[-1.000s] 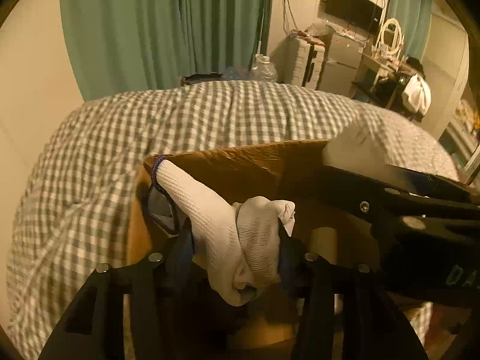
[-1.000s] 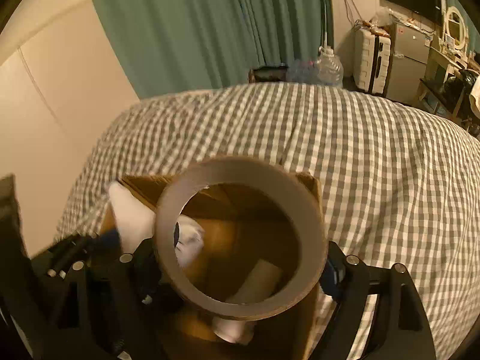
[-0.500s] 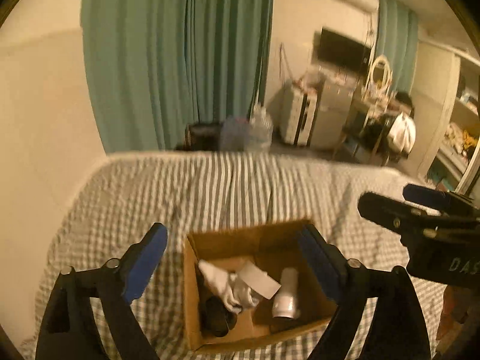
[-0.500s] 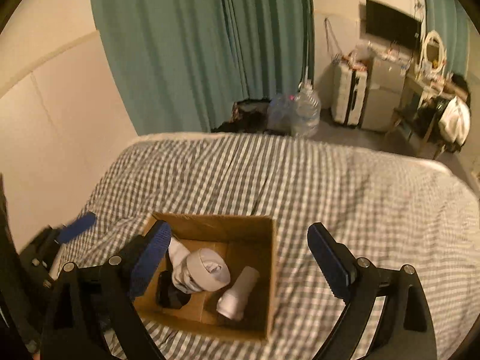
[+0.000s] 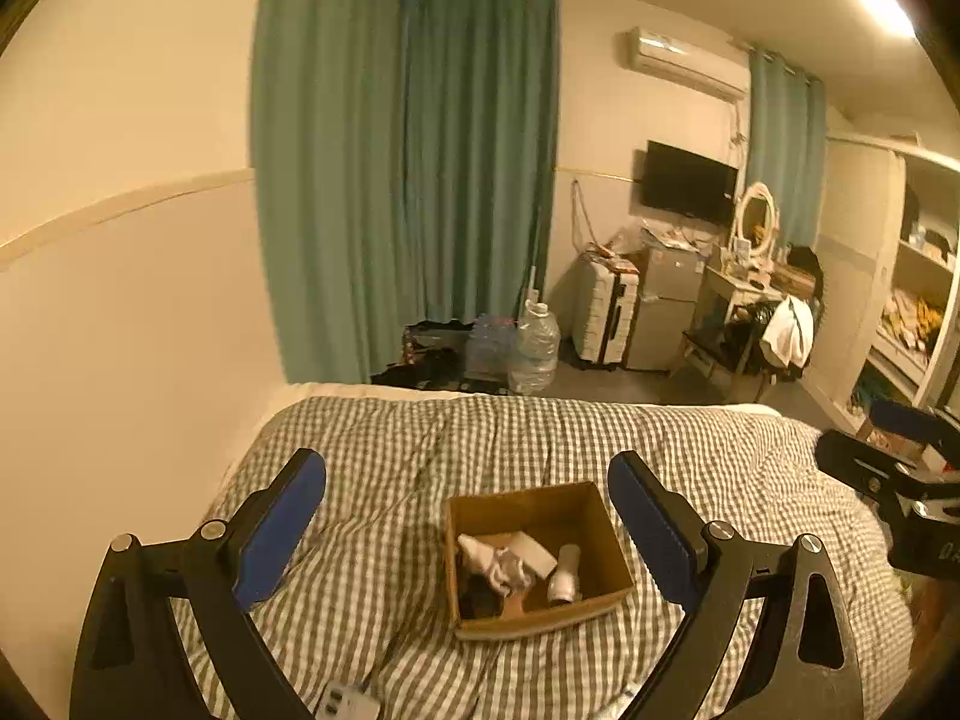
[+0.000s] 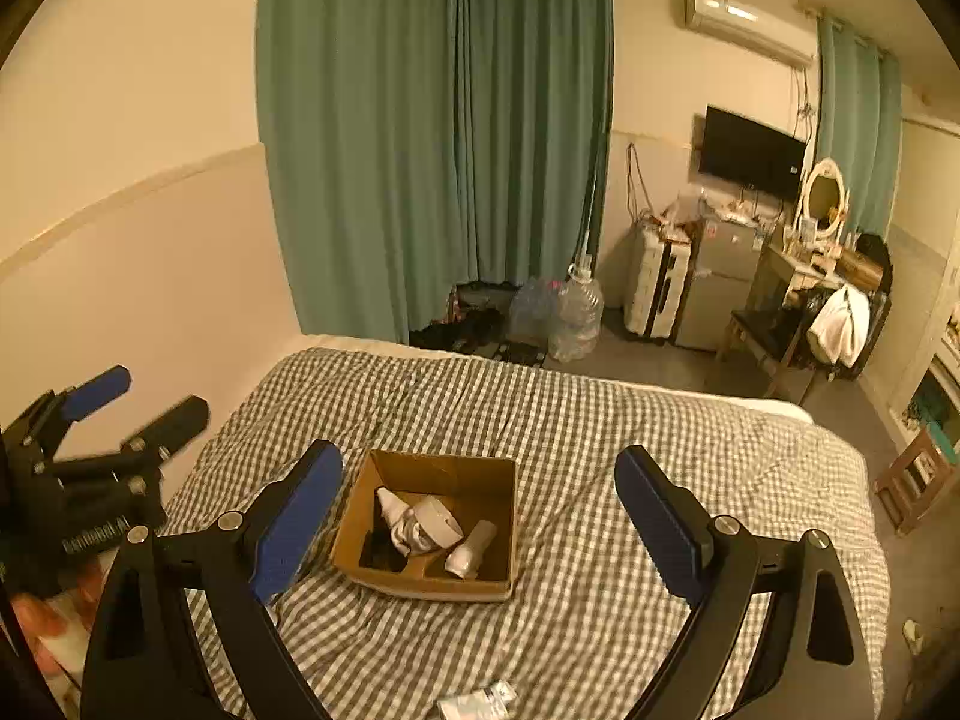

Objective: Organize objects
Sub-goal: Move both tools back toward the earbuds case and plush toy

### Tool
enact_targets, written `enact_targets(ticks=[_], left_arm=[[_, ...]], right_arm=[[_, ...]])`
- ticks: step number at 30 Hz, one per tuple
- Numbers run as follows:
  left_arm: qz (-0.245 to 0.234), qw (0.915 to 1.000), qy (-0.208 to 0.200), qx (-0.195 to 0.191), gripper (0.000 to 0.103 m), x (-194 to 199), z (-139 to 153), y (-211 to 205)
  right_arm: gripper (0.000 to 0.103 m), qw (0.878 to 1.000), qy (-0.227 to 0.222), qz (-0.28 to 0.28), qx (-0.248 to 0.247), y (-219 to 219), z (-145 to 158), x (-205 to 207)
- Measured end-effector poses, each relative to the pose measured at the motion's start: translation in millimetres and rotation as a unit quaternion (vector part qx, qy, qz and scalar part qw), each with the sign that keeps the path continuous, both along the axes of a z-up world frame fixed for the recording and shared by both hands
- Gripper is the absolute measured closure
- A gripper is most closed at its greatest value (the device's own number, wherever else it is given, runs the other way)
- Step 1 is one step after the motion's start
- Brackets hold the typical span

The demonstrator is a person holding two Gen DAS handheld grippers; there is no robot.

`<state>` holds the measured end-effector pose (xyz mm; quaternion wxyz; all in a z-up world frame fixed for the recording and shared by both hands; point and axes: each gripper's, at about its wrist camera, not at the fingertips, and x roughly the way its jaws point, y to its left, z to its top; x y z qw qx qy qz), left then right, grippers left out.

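- Left hand-held gripper: jaws opening, nothing between its pads.
- Right hand-held gripper: released wide, empty.
- Cardboard box on the checked bed holds a tape roll, white sock and white bottle.

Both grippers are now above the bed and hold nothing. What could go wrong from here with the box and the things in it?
1. The cardboard box sits on a soft, wrinkled checked blanket, so a push on its rim may tip it.
2. The roll of tape lies on top of the white sock, not on the box floor; it may slide off.
3. A small white packet lies on the blanket's near edge and may be forgotten.
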<state>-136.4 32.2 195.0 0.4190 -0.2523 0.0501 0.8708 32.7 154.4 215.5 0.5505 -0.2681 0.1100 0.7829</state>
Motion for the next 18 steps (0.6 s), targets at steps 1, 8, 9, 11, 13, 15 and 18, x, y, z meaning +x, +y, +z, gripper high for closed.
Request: enact_targets(ticks=[1, 8, 9, 11, 13, 15, 18], left_arm=[[0.004, 1.0, -0.002, 0.0, 0.005, 3.9, 2.0, -8.2], [0.009, 0.9999, -0.009, -0.01, 0.005, 41.2, -8.3, -64.1], [0.011, 0.9998, -0.006, -0.013, 0.005, 48.0, -12.0, -69.6], [0.013, 0.9998, -0.003, -0.016, 0.005, 59.6, -23.0, -76.4], [0.019, 0.9996, -0.003, -0.02, 0.005, 70.3, -36.4, -80.3], [0.024, 0.9994, -0.009, -0.024, 0.005, 78.5, -49.4, -80.4], [0.021, 0.999, -0.02, -0.035, 0.005, 89.3, -73.0, -74.5]], right_arm=[[0.01, 1.0, 0.001, 0.0, 0.002, -11.7, 3.6, 3.3], [0.01, 1.0, -0.011, -0.001, -0.005, -73.0, -11.1, 32.2], [0.01, 1.0, -0.014, -0.004, -0.006, -79.5, -17.1, 37.3], [0.01, 1.0, -0.014, -0.009, -0.014, -90.9, -33.0, 47.8], [0.01, 0.999, -0.016, -0.016, -0.027, -98.4, -49.3, 55.1], [0.01, 0.999, -0.019, -0.019, -0.044, -102.9, -68.5, 60.4], [0.01, 0.998, -0.023, -0.02, -0.056, -111.5, -97.2, 66.6]])
